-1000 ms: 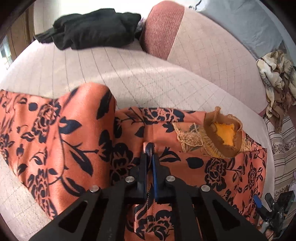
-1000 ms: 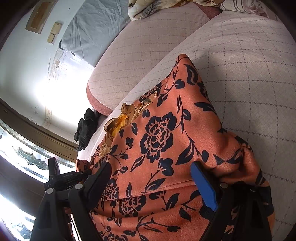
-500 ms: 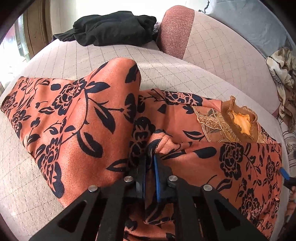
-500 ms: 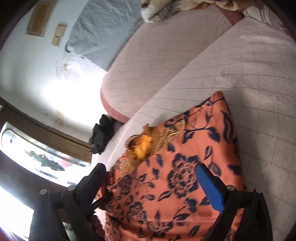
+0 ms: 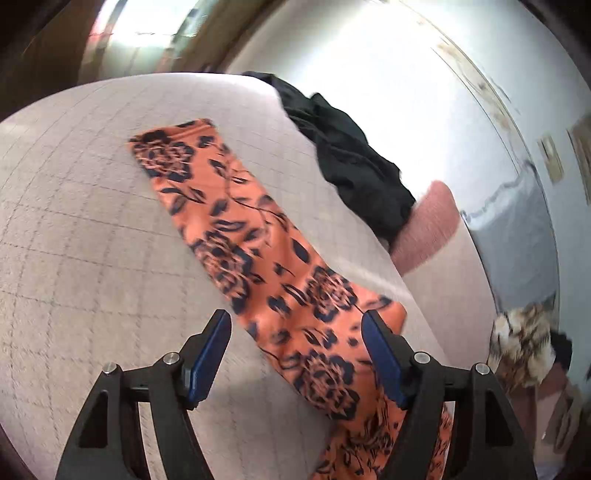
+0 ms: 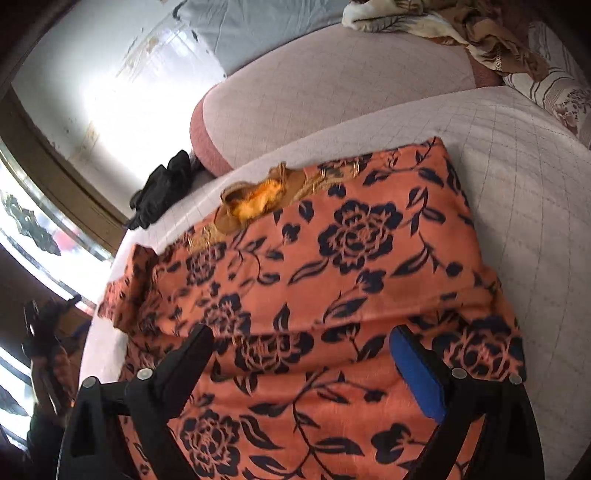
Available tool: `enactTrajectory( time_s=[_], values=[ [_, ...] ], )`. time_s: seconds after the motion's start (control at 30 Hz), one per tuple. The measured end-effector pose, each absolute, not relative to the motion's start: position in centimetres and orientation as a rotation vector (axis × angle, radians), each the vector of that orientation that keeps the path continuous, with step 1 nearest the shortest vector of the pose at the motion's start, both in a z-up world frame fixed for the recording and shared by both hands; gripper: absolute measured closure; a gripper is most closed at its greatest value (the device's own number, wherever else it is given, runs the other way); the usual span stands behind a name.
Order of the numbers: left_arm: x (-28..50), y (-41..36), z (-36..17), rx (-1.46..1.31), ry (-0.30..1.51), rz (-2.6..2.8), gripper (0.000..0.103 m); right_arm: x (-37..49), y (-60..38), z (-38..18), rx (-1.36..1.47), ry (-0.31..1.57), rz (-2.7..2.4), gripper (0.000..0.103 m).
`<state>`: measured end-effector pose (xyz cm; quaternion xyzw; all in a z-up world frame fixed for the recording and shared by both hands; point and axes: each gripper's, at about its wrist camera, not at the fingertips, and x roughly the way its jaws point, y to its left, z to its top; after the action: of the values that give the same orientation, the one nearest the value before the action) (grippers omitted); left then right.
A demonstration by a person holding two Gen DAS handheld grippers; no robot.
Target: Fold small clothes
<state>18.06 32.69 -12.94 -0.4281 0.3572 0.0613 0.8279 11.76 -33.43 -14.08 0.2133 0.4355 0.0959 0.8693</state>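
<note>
Lying flat: orange garment [image 6: 354,280], navy floral print.

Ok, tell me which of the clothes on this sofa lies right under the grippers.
The orange garment with dark blue flowers, spread flat on the seat. The black garment is bunched far off by the armrest, and the beige patterned cloth is crumpled on the backrest.

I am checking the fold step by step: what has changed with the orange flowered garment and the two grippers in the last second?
The left hand-held gripper let go of the orange garment; its jaws are opening and its view has swung onto a long strip of the cloth. The right hand-held gripper stays open above it. The black clothes stayed put.
</note>
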Motion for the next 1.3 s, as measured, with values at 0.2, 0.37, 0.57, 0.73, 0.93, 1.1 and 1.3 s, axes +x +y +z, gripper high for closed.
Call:
enactTrajectory(
  time_s=[0.2, 0.37, 0.57, 0.73, 0.93, 1.1, 1.3],
  values=[
    [21.8, 42.5, -15.8, -0.995, 0.73, 0.312, 0.031, 9.8, -32.4, -16.3, 0.388, 0.89, 0.136, 0.004],
    [25.2, 44.4, -17.7, -0.946, 0.745, 0.349, 0.031, 9.8, -32.0, -16.5, 0.373, 0.878, 0.115, 0.002],
    [28.9, 45.1, -17.9, -0.763, 0.874, 0.478, 0.088, 9.9, -31.7, -16.7, 0.361, 0.878, 0.107, 0.002],
    [29.4, 43.5, -15.6, -0.656, 0.869, 0.528, 0.093, 10.1, -31.5, -16.9, 0.351, 0.878, 0.107, 0.001],
    [26.8, 31.1, -1.1, -0.35, 0.563, 0.286, 0.094, 9.9, -32.1, -17.0, 0.393, 0.855, 0.129, 0.001],
    [23.5, 15.5, 6.8, -0.247, 0.425, -0.057, 0.094, 9.5, -32.8, -17.0, 0.442, 0.829, 0.151, 0.001],
    [21.3, -5.4, 4.5, -0.118, 0.51, -0.399, 0.093, 9.1, -33.6, -17.1, 0.504, 0.796, 0.179, 0.001]
  ],
)
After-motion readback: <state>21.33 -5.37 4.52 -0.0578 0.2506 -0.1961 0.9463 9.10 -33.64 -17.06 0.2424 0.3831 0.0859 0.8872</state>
